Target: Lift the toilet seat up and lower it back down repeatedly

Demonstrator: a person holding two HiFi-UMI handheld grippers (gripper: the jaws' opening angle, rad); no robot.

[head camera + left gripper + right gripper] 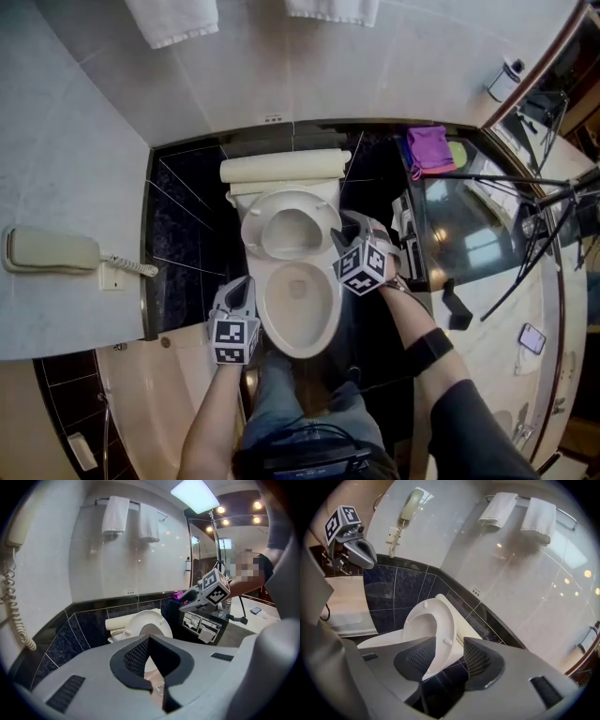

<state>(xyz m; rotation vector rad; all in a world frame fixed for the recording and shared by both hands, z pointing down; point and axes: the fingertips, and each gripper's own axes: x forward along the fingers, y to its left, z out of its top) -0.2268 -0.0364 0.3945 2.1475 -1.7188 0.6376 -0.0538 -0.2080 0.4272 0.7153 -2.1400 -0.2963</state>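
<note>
White and raised, the toilet seat [436, 620] stands up at the back of the open bowl [298, 309], in front of the cream tank [281, 169], with its underside facing forward. The right gripper [450, 641] has its jaws wide apart with the seat's rim standing between the pads, which do not clamp it. The left gripper [150, 639] hovers by the bowl's front left edge, its jaw tips closed together and nothing in them.
</note>
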